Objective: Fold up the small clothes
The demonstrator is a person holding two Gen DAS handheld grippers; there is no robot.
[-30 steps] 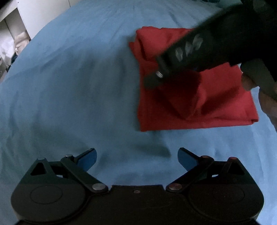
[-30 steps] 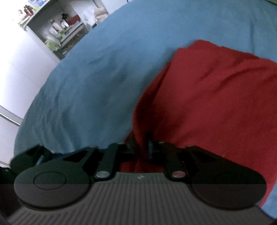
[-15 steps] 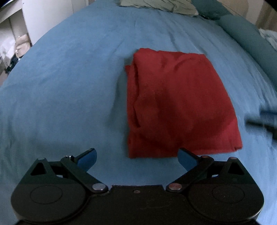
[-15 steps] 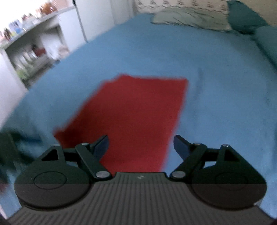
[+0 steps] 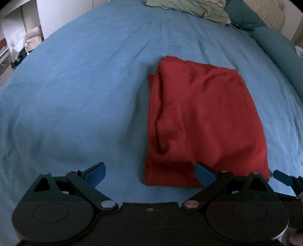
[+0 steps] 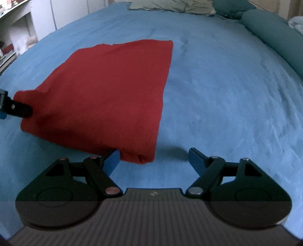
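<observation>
A red garment (image 5: 200, 121) lies folded into a rough rectangle on the blue bedspread (image 5: 75, 94). It also shows in the right wrist view (image 6: 106, 94). My left gripper (image 5: 149, 173) is open and empty at the garment's near left corner, its right finger over the near edge. My right gripper (image 6: 153, 160) is open and empty at the garment's near right corner. A blue fingertip of the right gripper (image 5: 282, 177) shows at the left wrist view's right edge. Part of the left gripper (image 6: 13, 107) shows at the right wrist view's left edge.
Pale green pillows (image 5: 189, 7) and a teal bolster (image 5: 280, 49) lie at the bed's far end. White cabinets and shelves (image 5: 19, 37) stand off the bed's left side, with bags on the floor.
The right gripper let go of the red cloth, opened and pulled back to the garment's near right corner. The garment now lies flat. The left gripper moved closer to the near edge.
</observation>
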